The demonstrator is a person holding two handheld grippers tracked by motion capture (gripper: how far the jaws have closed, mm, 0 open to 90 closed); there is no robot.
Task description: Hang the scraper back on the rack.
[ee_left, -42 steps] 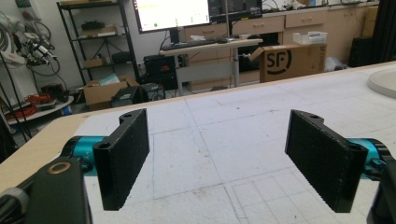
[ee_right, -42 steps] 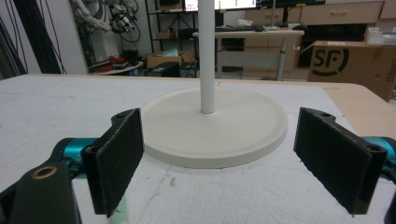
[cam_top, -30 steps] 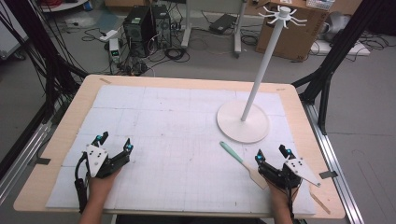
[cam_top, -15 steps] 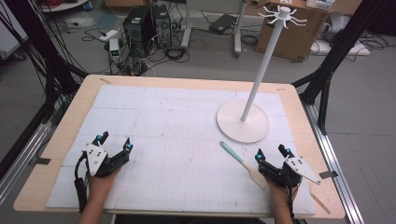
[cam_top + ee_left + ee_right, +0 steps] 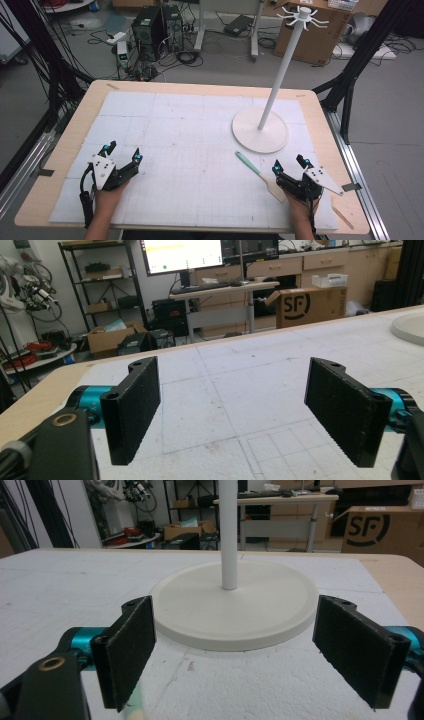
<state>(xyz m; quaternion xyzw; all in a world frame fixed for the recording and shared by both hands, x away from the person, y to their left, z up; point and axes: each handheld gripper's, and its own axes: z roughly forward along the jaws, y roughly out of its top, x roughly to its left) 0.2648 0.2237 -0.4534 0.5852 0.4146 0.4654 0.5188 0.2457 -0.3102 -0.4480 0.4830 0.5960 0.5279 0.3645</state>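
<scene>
- The left gripper (image 5: 123,153) rested low over the white mat (image 5: 190,130) at the near left of the worktop (image 5: 65,150), held in the person's left hand (image 5: 107,192).
- Its jaws stood wide apart with nothing between them; the left gripper view showed bare mat in the gap between its pads (image 5: 132,407).
- The right gripper (image 5: 289,166) sat at the near right of the worktop, held in the person's right hand (image 5: 300,207), jaws also spread wide and clamped on nothing.
- The spatula (image 5: 260,175) (mint-green handle, pale flat blade) lay flat on the mat, running diagonally from just in front of the stand's base back toward the right gripper.
- The blade end of the spatula lay just beside the left-hand jaw of the right gripper; contact could not be confirmed from the high view.
- In the right gripper view, a blurred green-and-cream strip of the spatula (image 5: 134,707) appeared at the bottom edge beneath the left pad.
- The white stand (image 5: 280,75) stood upright on its round base (image 5: 260,131) at the far right of the mat, straight ahead of the right gripper; hooks ringed the top of the pole.
- The two grippers were well apart, one at each near corner of the mat.
</scene>
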